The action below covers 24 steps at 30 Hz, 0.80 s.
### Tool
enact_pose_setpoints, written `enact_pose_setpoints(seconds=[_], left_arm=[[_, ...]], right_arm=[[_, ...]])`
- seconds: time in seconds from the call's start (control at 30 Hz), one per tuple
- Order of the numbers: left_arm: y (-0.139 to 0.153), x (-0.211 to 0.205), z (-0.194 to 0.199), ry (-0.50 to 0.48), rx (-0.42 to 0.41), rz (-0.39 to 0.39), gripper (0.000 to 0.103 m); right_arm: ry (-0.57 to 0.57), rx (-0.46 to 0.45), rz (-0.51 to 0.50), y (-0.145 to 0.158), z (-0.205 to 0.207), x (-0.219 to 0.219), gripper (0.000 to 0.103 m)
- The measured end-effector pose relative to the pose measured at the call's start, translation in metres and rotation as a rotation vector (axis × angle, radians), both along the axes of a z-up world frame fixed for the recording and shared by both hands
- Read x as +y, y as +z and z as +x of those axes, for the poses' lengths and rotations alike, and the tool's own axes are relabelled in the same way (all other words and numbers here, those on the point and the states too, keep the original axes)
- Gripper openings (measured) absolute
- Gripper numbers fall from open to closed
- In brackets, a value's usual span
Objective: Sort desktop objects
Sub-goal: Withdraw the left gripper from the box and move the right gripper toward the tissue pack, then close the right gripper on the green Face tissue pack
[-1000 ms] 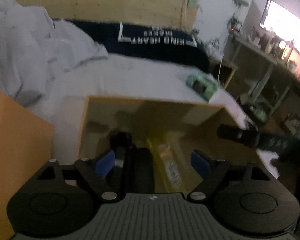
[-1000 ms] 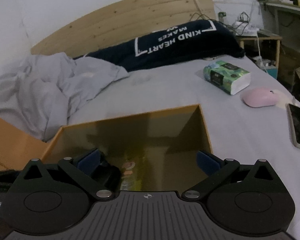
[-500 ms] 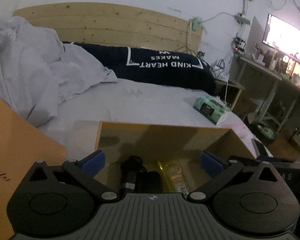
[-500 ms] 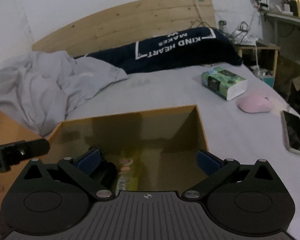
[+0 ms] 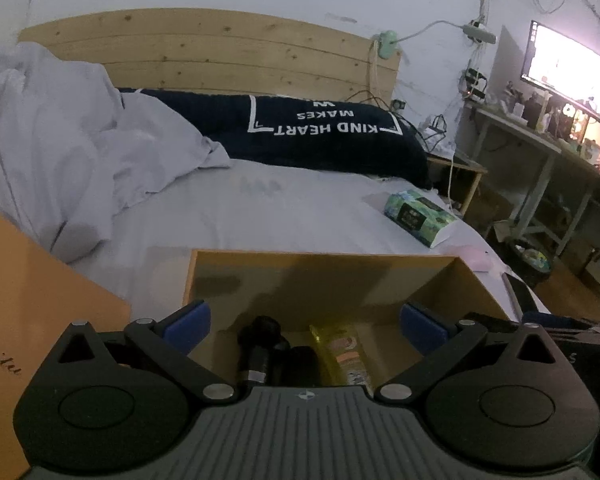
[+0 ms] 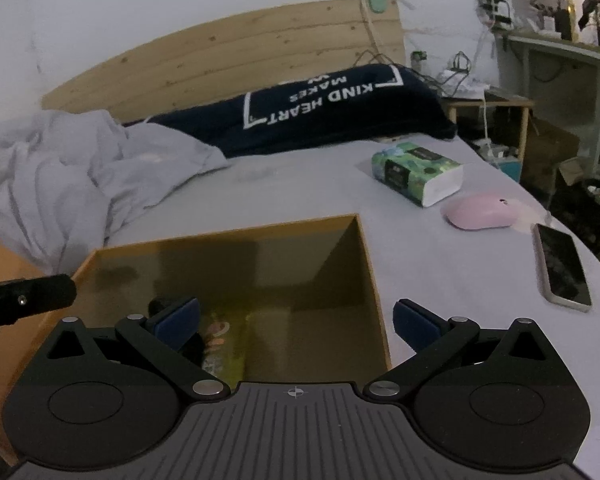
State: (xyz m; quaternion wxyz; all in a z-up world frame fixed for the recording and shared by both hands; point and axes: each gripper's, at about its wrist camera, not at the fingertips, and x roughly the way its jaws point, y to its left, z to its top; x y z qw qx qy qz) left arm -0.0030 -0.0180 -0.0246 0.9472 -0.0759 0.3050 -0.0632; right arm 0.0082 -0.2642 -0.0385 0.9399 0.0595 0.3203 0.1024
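1. Both the left gripper (image 5: 305,322) and the right gripper (image 6: 296,318) stand wide and empty over the open yellow cardboard box (image 6: 370,268).
2. The pink rounded computer mouse (image 6: 482,210) lies on the white bed sheet (image 6: 440,264), right of the box; it looks light, hard and slippery, best taken across its narrow sides.

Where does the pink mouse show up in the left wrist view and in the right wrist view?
Left wrist: pink mouse right of centre, only partly seen past the open box's far right corner.
Right wrist: pink mouse upper right, fully visible on the sheet.
Shared landmark: the green tissue pack just behind it.
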Motion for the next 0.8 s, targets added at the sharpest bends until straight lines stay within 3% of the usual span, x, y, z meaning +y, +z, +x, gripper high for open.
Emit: enact_pose_setpoints(seconds=[0.4, 0.8], left_arm=[[0.002, 0.001, 0.005, 0.002, 0.004, -0.018, 0.103], [0.019, 0.008, 0.014, -0.007, 0.013, -0.119, 0.103]], right_arm=[[-0.010, -0.047, 0.005, 0.018, 0.008, -0.016, 0.103], [0.049, -0.074, -0.014, 0.064, 0.040, -0.044, 0.103]])
